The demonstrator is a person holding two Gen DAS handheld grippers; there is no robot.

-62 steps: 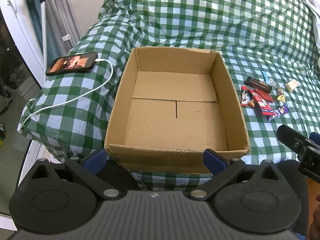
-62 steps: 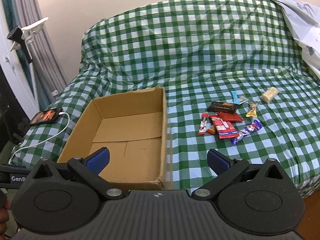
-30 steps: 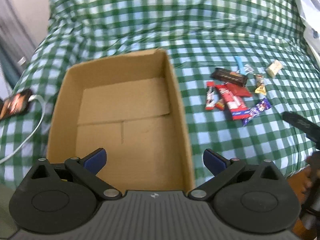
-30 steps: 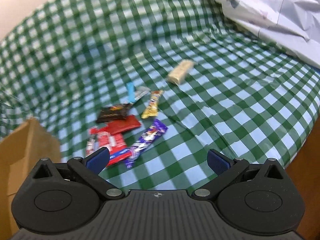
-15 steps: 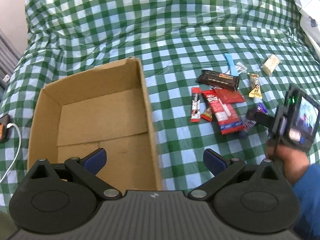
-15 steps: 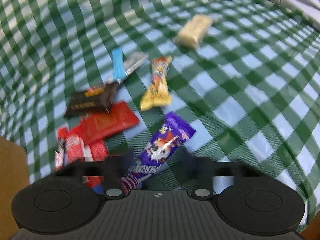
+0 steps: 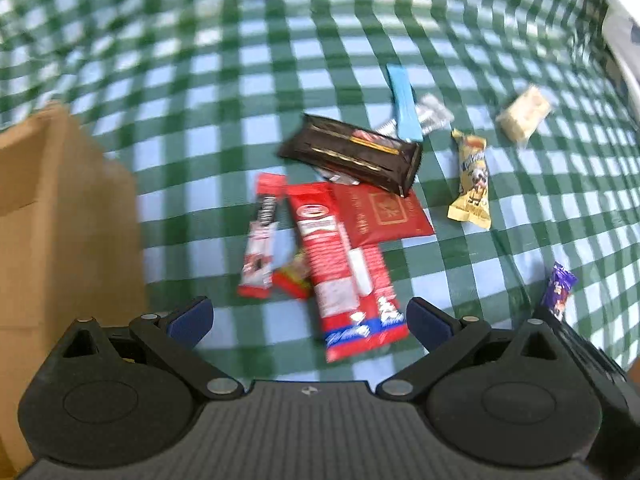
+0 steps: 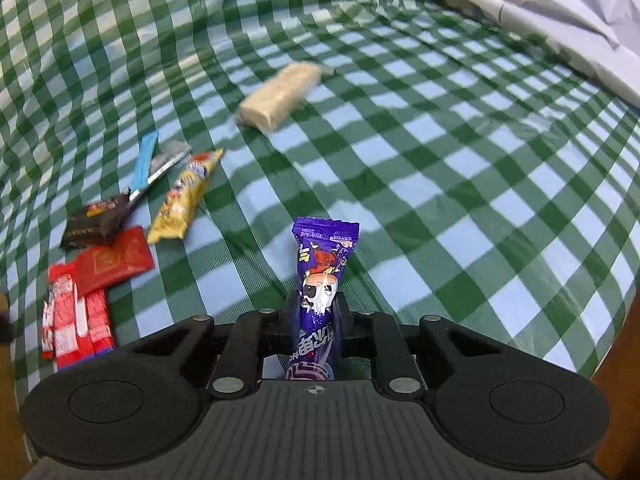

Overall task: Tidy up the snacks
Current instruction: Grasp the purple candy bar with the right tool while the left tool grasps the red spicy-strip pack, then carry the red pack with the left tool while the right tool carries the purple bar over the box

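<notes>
My right gripper [image 8: 315, 308] is shut on a purple snack packet [image 8: 320, 276] and holds it above the green checked cloth; the packet also shows at the right of the left wrist view [image 7: 559, 290]. My left gripper [image 7: 310, 322] is open and empty, just above a long red wafer packet [image 7: 340, 268]. Around it lie a thin red stick packet [image 7: 262, 236], a flat red packet [image 7: 380, 210], a dark chocolate bar [image 7: 352, 154], a yellow packet [image 7: 472, 180], a blue stick [image 7: 404, 102] and a beige bar [image 7: 522, 114]. The cardboard box [image 7: 60, 220] stands at the left.
The green checked cloth [image 8: 460, 184] covers the whole bed. A crumpled white sheet [image 8: 560, 4] lies at the far right. The bed's edge drops off at the lower right [image 8: 616, 340]. A small red and yellow sweet [image 7: 294, 280] lies beside the wafer packet.
My right gripper has closed on the purple packet and lifted it off the cloth. My left gripper has swung right from over the box to just above the red packets.
</notes>
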